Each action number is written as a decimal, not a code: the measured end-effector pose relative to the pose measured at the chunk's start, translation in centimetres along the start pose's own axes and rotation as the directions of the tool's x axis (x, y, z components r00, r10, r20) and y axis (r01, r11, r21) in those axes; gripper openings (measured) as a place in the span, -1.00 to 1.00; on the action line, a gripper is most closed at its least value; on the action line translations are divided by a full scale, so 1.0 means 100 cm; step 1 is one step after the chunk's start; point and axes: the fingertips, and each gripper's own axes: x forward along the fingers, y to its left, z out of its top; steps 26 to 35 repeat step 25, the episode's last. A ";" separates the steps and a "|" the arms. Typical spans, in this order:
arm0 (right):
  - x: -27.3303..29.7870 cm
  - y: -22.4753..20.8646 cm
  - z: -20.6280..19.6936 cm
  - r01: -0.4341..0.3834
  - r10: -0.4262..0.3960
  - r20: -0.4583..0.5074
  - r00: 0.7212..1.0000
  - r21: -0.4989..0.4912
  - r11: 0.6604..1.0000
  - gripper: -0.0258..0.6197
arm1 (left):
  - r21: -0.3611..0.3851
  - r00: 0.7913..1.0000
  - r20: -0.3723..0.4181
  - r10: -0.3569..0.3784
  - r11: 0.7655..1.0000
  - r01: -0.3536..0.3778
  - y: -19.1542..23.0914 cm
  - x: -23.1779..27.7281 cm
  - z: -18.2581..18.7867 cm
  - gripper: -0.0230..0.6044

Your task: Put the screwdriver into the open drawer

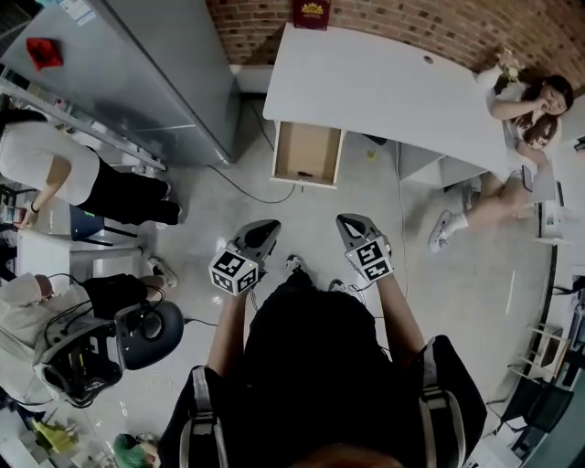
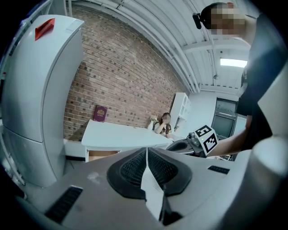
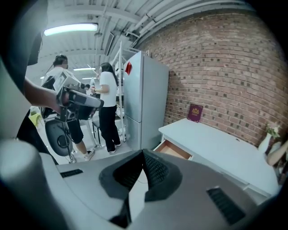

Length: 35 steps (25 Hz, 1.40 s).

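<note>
No screwdriver shows in any view. The open drawer (image 1: 306, 154) hangs out from the left end of the white desk (image 1: 384, 87); its wooden inside looks bare. The drawer (image 2: 101, 155) appears far ahead in the left gripper view, and the drawer (image 3: 173, 150) also shows in the right gripper view. My left gripper (image 1: 265, 228) and right gripper (image 1: 352, 224) are held side by side over the floor, well short of the desk. The left gripper (image 2: 146, 150) is shut with nothing in it. The right gripper (image 3: 143, 152) is shut too, also holding nothing.
A tall grey fridge (image 1: 137, 64) stands left of the desk. A dark red book (image 1: 312, 13) leans on the brick wall. One person (image 1: 526, 110) sits at the desk's right end; others (image 1: 55, 174) stand at the left. A black office chair (image 1: 137, 334) is at my lower left.
</note>
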 end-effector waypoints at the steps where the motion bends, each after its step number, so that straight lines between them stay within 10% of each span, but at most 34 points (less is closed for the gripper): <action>1: -0.004 0.000 -0.003 -0.002 0.002 0.000 1.000 -0.005 1.000 -0.74 | 0.001 1.000 0.003 0.007 1.000 -0.007 -0.003 0.000 0.000 -0.85; 35: -0.067 0.013 -0.018 -0.073 0.081 0.065 0.995 -0.111 0.991 -0.74 | 0.002 0.995 0.012 0.102 0.995 -0.102 -0.097 -0.004 -0.027 -0.85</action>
